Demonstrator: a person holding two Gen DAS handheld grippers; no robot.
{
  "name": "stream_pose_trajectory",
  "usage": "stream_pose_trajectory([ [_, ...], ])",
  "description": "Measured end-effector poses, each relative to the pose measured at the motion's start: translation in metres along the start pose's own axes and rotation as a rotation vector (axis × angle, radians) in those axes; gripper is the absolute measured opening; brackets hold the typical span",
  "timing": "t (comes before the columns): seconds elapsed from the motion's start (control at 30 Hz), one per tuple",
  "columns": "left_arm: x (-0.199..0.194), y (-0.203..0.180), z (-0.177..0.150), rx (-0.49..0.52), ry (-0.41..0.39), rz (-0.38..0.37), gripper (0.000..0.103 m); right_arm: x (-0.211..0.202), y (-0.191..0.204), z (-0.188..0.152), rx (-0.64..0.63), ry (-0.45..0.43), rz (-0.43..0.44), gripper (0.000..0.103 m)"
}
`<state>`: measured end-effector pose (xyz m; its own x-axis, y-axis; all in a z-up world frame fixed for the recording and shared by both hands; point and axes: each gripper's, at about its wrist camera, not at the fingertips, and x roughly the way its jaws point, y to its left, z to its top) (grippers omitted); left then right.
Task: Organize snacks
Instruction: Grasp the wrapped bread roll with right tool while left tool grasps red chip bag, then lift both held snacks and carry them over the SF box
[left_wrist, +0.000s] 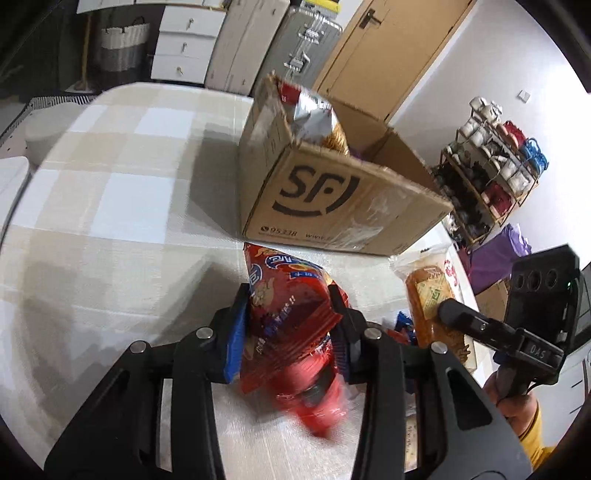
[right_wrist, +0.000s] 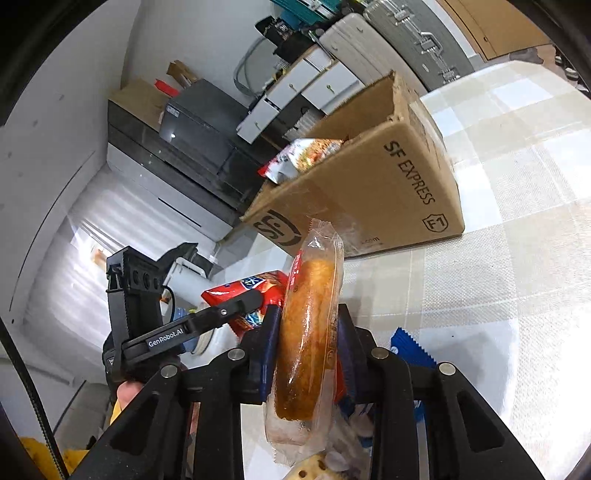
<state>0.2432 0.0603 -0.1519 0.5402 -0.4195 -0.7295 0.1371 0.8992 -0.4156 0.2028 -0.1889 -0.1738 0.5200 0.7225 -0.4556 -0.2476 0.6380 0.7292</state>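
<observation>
My left gripper (left_wrist: 290, 295) is shut on a red snack bag (left_wrist: 288, 306) and holds it above the table, just in front of the open SF cardboard box (left_wrist: 332, 199). The box holds a silver and red snack bag (left_wrist: 314, 114). My right gripper (right_wrist: 306, 314) is shut on a clear-wrapped bread roll (right_wrist: 310, 332), held upright near the same box (right_wrist: 388, 184). The bread also shows in the left wrist view (left_wrist: 432, 295), with the right gripper (left_wrist: 454, 308) at the right. The red bag (right_wrist: 255, 295) and the left gripper (right_wrist: 251, 297) show in the right wrist view.
The table has a beige checked cloth (left_wrist: 110, 184). A blue wrapper (right_wrist: 410, 347) and other small snacks lie under the right gripper. A shoe rack (left_wrist: 491, 173), suitcases (left_wrist: 306, 40) and white drawers (left_wrist: 184, 40) stand beyond the table.
</observation>
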Motion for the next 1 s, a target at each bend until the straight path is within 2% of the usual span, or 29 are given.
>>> stream_pose_trajectory([
  [0.33,-0.066,-0.022,-0.022,0.017,-0.097,-0.044,0.036,-0.047,0.027,-0.008,-0.054,-0.090,0.014,0.029],
  [0.5,-0.115,-0.038,-0.040,0.029,-0.165,-0.072,0.036,-0.078,0.050,-0.010,-0.097,-0.147,0.023,0.029],
  [0.73,-0.178,-0.066,-0.065,0.066,-0.268,-0.044,0.036,-0.121,0.089,-0.016,-0.168,-0.223,0.035,0.029],
  [1.0,-0.226,-0.103,-0.101,0.136,-0.310,-0.030,0.036,-0.151,0.113,-0.038,-0.199,-0.246,0.034,0.029],
])
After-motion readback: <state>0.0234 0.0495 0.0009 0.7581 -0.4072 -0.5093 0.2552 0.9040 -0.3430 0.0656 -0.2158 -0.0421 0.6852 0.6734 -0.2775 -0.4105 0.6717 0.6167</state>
